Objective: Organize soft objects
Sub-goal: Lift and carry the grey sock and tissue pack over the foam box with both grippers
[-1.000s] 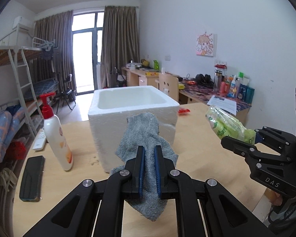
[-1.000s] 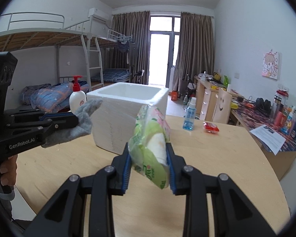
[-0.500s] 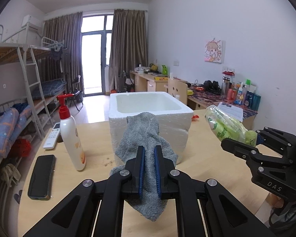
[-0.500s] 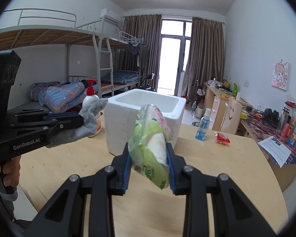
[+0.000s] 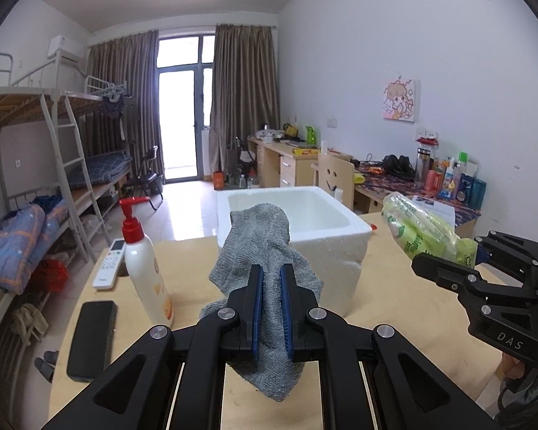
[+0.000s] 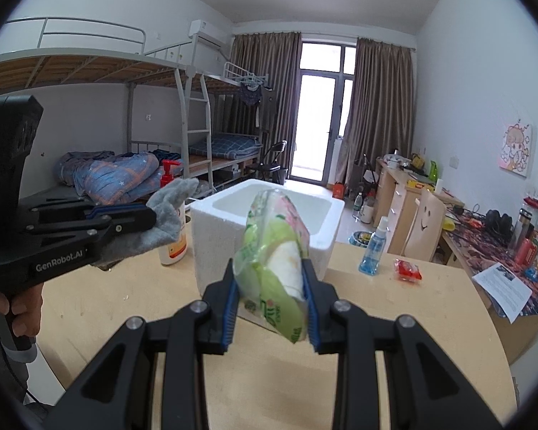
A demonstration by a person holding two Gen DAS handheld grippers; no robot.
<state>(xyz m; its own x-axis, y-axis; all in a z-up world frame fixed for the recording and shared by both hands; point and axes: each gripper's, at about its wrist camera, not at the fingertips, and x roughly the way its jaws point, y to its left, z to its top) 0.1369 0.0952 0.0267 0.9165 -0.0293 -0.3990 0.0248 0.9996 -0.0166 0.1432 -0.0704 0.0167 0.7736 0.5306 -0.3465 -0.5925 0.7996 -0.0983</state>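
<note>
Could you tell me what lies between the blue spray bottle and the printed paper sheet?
A small red packet lies on the wooden table, seen in the right wrist view.

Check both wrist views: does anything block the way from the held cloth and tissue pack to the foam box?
Nothing visible does. The grey cloth in the left tongs and the tissue pack in the right tongs hang just before the open foam box, whose inside looks bare.

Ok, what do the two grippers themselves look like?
Both are matte black linkage frames with silver pivot bolts and blue ribbed pads. The left gripper reads "GenRobot.AI" in white on its side; the right gripper reads "DAS". Each has a black pistol-style handle.
</note>
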